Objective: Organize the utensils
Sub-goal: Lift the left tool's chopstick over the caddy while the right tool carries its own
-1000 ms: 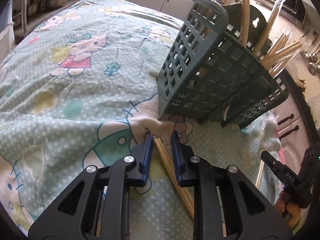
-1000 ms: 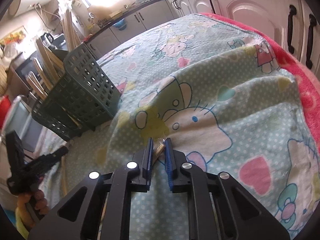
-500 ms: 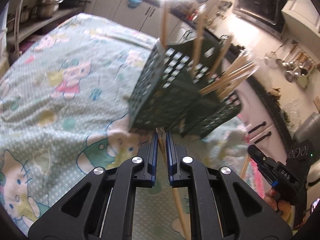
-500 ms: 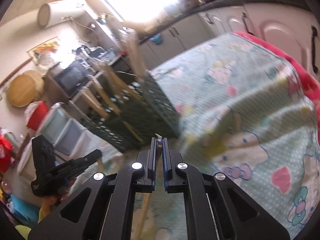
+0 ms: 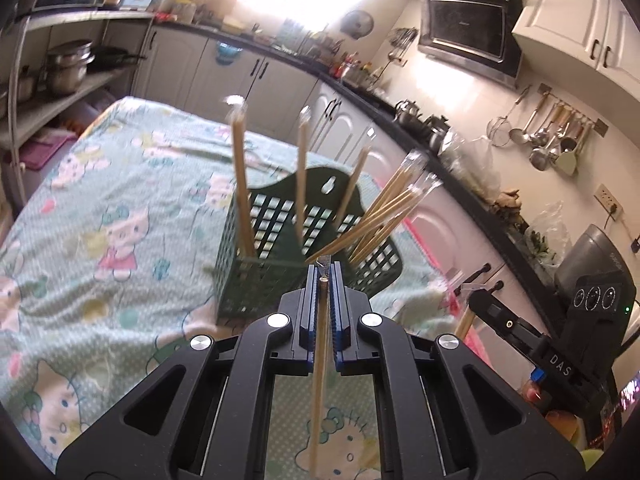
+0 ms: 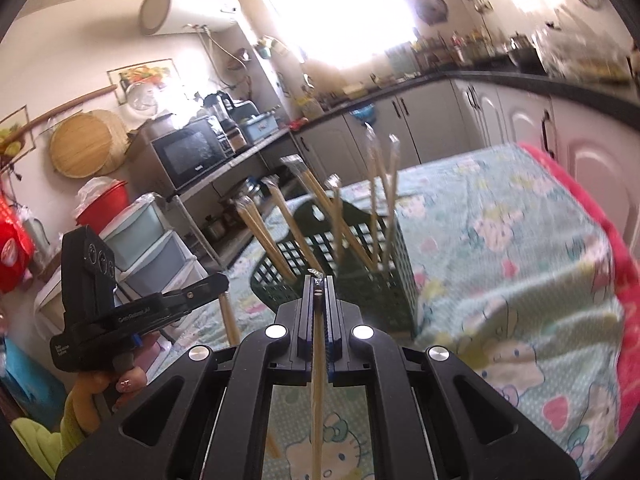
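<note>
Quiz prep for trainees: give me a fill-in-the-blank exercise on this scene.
1. Each claw, left and right, is shut on a wrapped pair of ____.
2. The holder ahead, a dark ____ basket, already has chopsticks standing in it.
3. The holder stands on a ____ printed with cartoon cats.
4. The utensils on the wall rail hang to the ____ of the range hood.

Missing words: chopsticks; green; cloth; right

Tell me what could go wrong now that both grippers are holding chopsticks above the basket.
The left gripper and right gripper each pinch a chopstick pair near its top, so it could swing or slip. The packed chopsticks lean across the green basket, possibly blocking insertion or tipping it.
</note>
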### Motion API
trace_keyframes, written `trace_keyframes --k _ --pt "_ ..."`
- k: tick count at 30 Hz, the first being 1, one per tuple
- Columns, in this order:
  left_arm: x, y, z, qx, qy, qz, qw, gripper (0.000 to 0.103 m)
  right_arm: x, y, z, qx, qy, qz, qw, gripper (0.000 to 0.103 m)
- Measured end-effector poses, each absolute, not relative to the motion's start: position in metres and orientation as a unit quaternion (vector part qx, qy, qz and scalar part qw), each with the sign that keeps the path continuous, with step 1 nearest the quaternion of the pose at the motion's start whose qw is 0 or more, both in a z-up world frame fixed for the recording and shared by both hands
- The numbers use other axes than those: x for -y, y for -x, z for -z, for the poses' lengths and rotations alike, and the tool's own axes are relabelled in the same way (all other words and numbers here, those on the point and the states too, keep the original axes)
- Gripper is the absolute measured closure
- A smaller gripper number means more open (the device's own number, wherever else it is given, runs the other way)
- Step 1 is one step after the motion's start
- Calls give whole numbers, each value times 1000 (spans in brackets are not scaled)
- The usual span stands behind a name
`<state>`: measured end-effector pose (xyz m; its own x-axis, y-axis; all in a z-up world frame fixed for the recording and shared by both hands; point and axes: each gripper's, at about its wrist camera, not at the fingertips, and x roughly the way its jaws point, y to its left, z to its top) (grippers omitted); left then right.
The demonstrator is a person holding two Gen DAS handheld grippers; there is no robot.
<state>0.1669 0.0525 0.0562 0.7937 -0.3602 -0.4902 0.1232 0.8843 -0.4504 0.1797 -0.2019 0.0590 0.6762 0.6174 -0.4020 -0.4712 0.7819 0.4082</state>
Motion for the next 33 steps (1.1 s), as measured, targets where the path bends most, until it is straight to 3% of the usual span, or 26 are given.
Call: trace_keyframes --k 33 --pt "-51 -178 -165 -169 160 130 964 100 212 -202 -163 -112 -121 -257 952 98"
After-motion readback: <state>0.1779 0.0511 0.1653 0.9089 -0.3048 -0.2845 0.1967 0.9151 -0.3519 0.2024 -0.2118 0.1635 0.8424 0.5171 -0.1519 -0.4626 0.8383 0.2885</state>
